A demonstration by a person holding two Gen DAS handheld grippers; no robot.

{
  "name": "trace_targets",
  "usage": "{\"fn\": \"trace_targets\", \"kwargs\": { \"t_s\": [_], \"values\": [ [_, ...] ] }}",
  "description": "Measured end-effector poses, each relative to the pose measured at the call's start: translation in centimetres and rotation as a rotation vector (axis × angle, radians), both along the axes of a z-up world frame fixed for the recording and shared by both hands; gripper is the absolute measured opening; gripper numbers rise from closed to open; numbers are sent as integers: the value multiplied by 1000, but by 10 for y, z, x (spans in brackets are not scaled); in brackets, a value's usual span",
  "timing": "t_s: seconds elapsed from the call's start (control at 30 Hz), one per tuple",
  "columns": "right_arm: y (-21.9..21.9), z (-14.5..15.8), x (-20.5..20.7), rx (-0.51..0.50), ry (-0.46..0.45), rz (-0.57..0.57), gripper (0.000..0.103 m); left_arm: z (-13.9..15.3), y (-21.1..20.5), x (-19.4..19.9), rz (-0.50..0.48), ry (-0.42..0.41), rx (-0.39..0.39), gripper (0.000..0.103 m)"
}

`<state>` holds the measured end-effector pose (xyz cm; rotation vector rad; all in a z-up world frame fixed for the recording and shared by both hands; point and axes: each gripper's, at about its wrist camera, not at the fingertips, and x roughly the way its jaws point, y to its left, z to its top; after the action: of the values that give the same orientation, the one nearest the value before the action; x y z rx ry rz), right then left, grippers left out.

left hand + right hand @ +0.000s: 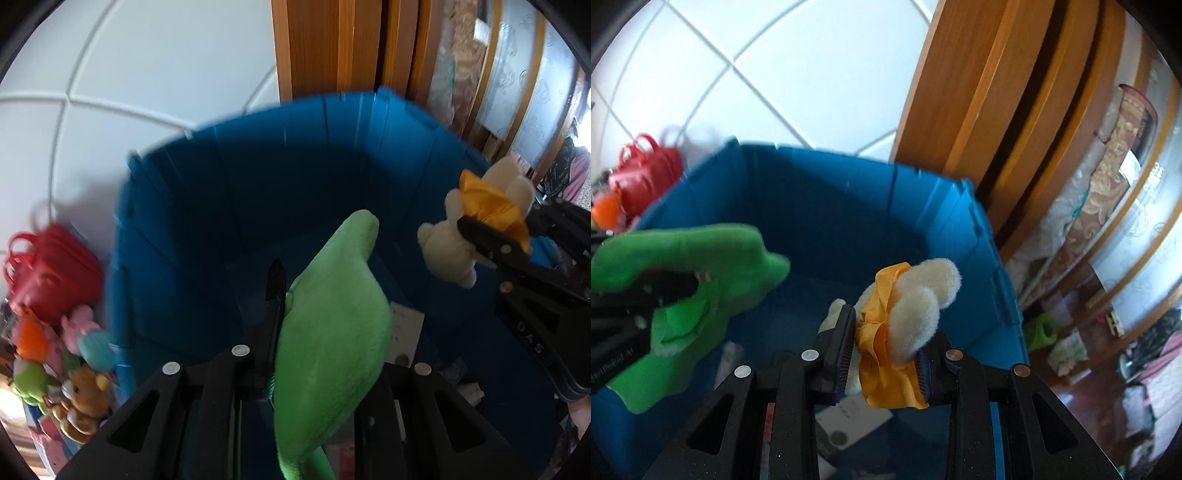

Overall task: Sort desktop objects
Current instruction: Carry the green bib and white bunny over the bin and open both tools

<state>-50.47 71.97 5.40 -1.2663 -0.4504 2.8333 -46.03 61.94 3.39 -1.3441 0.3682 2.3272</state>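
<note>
A green plush toy hangs over the deep blue bin, and my left gripper is shut on it; only its left finger shows, the plush hides the other. The same green plush appears at the left of the right wrist view. My right gripper is shut on a cream plush rabbit with an orange ribbon, also held above the blue bin. From the left wrist view the cream rabbit and right gripper sit at the right.
Papers and small items lie on the bin floor. A red bag and a pile of plush toys sit left of the bin. A wooden door frame and white tiled wall stand behind.
</note>
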Motion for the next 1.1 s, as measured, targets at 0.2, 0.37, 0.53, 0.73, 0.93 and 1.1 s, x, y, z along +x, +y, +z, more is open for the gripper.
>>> {"fn": "trace_targets", "kwargs": {
  "t_s": [0.2, 0.37, 0.53, 0.73, 0.93, 1.1],
  "values": [
    [0, -24, -9, 51, -66, 13, 30, -22, 4, -6, 9, -91, -39, 17],
    [-4, -35, -12, 69, -96, 16, 31, -26, -2, -6, 6, -107, -44, 43],
    [-3, -35, -9, 80, -95, 12, 36, -16, -7, 0, 8, -84, -21, 67],
    [-9, -24, 3, 144, -49, 4, 86, -4, -19, 15, -2, -82, 3, 67],
    [-9, -11, 27, 200, -23, 9, 101, 14, -29, 42, -22, -47, 24, 67],
    [-6, 11, 62, 158, 5, 29, 103, 34, -45, 71, -21, 25, 45, 67]
  ]
}}
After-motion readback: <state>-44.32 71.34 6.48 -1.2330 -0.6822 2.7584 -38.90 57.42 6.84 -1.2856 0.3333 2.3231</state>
